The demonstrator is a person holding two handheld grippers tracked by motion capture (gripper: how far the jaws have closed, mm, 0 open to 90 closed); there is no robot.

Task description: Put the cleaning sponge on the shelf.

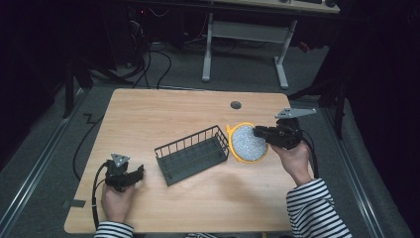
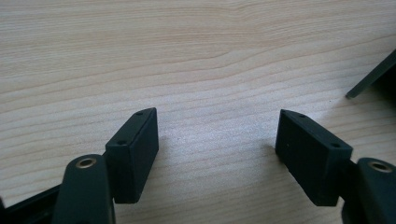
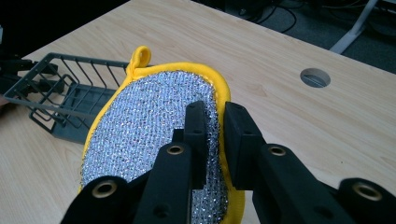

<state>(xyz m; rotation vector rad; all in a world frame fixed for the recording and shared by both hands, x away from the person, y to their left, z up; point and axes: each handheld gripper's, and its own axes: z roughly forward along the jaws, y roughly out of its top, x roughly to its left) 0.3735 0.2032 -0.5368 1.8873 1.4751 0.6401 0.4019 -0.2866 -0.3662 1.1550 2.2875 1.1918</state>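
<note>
On the counter point(image 1: 148, 106), right of centre: one round scouring pad point(image 1: 247, 142), silver mesh face, yellow trim with a hanging loop, carried on edge.
Holder: right gripper point(image 1: 258, 132), jaws pressed together on the pad's rim; in the right gripper view the right gripper point(image 3: 214, 122) pinches the pad point(image 3: 149, 126) near its lower right edge, most of the disc standing out ahead of the jaws.
Position of pad: raised off the counter, just beside the right end of the wire basket point(image 1: 192, 153), apparently not touching it.
Basket: dark grey, empty, lying askew at mid-counter, open side up.
Left gripper point(image 1: 132, 174): near the front left corner, jaws apart over bare wood, nothing between them.
Step in hand (judged): pad lifted, transfer toward the basket under way.
Next move calls for: carrying the pad leftward over the basket's rim, lowering it inside, then parting the jaws.
Risk (judged): loop or trim catching on the wires.
</note>
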